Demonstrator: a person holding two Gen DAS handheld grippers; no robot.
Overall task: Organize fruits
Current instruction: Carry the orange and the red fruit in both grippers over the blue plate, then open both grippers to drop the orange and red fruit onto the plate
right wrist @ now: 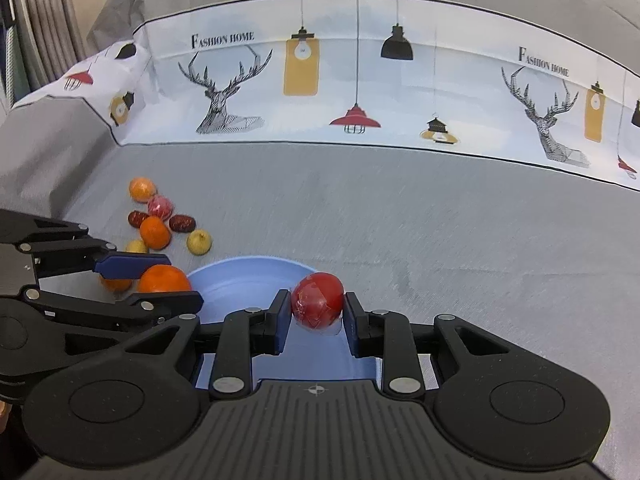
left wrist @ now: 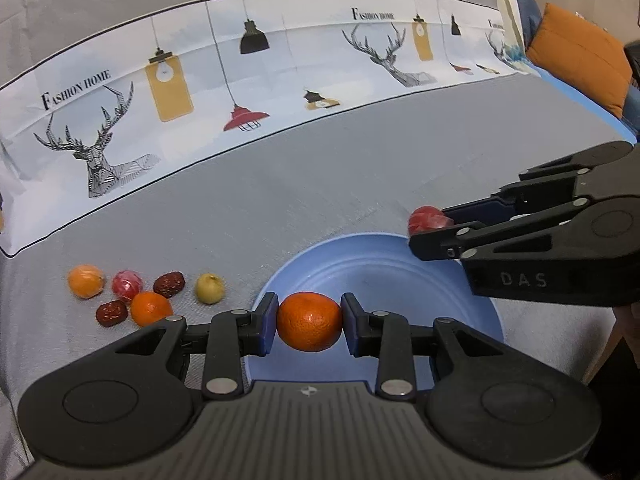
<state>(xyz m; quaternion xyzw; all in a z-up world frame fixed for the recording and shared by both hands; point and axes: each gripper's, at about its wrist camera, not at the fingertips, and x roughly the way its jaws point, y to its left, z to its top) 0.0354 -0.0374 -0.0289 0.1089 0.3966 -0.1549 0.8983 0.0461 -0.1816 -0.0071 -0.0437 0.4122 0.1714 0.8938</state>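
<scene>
While your left gripper reaches level over the near left part of the plate, its jaws are clamped on a mandarin from both sides. Your right gripper comes in from the right, over the plate's far right rim, with its jaws set close on either side of a red fruit; whether the right pad actually presses on it I cannot tell. That gripper's side reads "DAS" in the left wrist view. The cloth under everything is grey, with a printed band reading "FASHION HOME" among deer heads and lamps. Left of the plate lies a loose cluster of fruits: oranges, dates, a yellowish one. The dates lie with their long axes roughly left to right.
</scene>
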